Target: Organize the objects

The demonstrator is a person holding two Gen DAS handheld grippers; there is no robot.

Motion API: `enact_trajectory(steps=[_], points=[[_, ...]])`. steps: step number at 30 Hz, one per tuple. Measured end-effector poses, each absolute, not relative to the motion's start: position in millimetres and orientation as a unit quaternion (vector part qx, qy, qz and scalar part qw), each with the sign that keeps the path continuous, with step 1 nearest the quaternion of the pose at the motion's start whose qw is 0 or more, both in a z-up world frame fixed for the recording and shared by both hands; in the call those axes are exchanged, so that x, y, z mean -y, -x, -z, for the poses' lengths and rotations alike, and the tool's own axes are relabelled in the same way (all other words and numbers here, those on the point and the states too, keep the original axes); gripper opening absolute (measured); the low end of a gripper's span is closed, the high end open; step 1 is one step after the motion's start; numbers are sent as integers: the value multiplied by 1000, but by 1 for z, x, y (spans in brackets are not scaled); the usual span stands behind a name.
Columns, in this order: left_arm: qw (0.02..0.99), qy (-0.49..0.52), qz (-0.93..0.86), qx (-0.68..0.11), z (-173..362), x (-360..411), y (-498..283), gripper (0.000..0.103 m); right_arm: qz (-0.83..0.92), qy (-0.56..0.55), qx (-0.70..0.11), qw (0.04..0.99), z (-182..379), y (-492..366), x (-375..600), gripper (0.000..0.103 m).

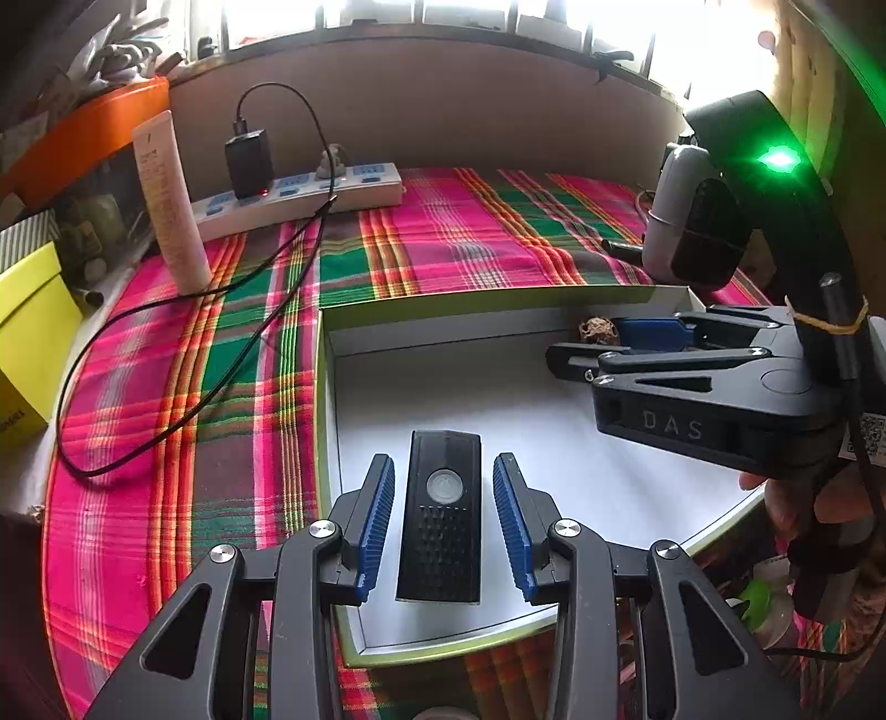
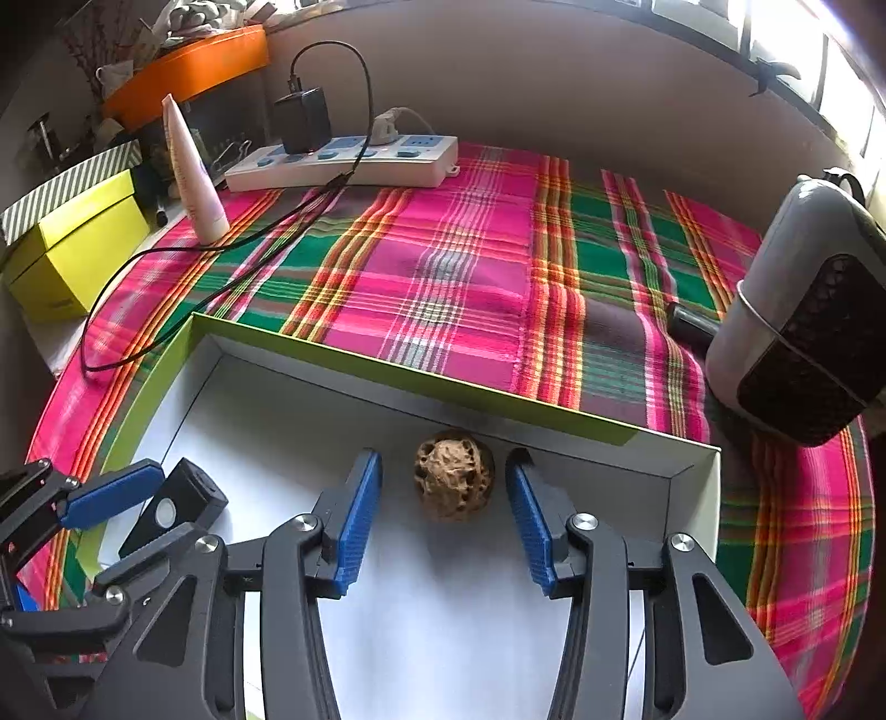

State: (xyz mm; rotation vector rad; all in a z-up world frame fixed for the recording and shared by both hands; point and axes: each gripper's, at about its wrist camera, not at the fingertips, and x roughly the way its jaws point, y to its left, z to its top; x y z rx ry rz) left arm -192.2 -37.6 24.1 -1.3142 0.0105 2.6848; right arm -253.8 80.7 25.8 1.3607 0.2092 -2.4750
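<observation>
free: box floor (image 2: 443, 609) middle — blocked: far wall (image 2: 387, 382)

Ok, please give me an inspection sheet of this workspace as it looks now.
Surface: plaid cloth on the table.
Job's things: shallow white box holding a black remote-like device and a brown wrinkled ball.
Clutter: cream tube, grey heater-like appliance, yellow box.
Grippers: left gripper open around the device; right gripper open around the ball.
Cables: black charger cable from the power strip.
Surroundings: bright window.

Black left gripper (image 1: 443, 512), blue ribbed pads, silver screws, right gripper (image 2: 444, 509) alike
</observation>
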Motion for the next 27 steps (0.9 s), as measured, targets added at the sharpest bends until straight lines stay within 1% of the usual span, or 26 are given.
enact_trajectory(steps=[5,8,9,13,27], points=[[74,446,-892,-29,-21,29,190,35,869,-467,-67,148,-33,246,-86,48],[72,449,-890,-28,-20,27,192,35,872,-462,-61,147,-39,242,-88,48],[71,449,-890,-28,-19,27,192,34,873,-460,-61,147,-41,241,-88,48],[61,451,-890,-27,-17,29,194,25,877,-453,-58,147,-47,234,-91,48],[57,459,-886,-9,-17,22,231,25,895,-426,-31,131,-66,200,-121,48]])
